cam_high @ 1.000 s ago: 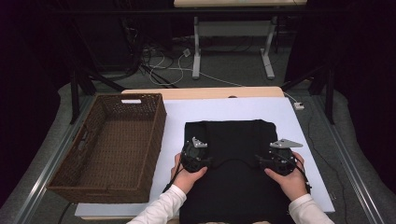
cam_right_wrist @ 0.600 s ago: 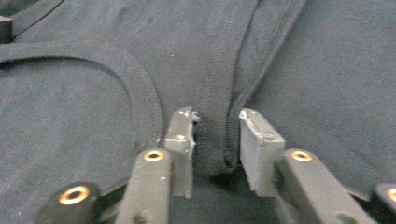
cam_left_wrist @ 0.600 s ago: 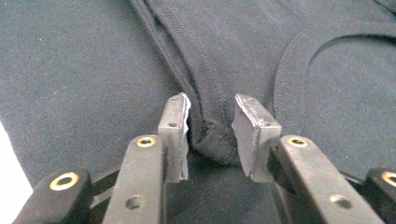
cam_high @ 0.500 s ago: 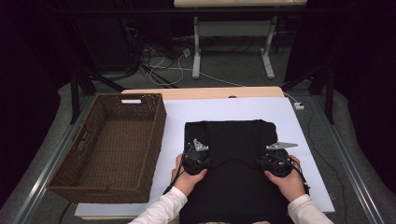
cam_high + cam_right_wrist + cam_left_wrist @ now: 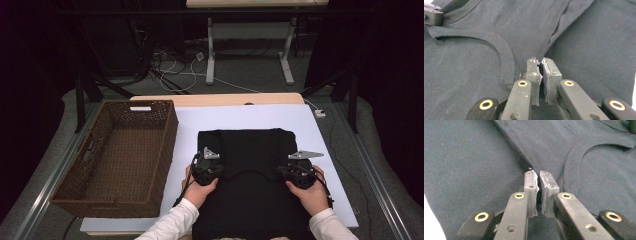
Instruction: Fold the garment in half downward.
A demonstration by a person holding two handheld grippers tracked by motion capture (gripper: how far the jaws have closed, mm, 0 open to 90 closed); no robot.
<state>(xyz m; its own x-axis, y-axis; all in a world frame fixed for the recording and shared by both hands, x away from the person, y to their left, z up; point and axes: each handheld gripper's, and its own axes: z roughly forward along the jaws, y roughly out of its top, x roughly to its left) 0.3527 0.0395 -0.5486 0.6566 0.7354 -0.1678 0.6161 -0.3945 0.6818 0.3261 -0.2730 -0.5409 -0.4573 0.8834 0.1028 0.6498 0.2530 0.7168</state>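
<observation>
A brown basket (image 5: 115,155) sits on the left of the counter (image 5: 250,117). Next to it, the black shirt (image 5: 250,150) lies flat in the middle. Your left claw (image 5: 538,175) has just been closing and pinches the shirt by the collar. Your right claw (image 5: 539,62) has just been closing too and pinches the shirt's other shoulder.

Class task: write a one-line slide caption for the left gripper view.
Left gripper pinching a shoulder seam of the black T-shirt, beside its collar.
</observation>
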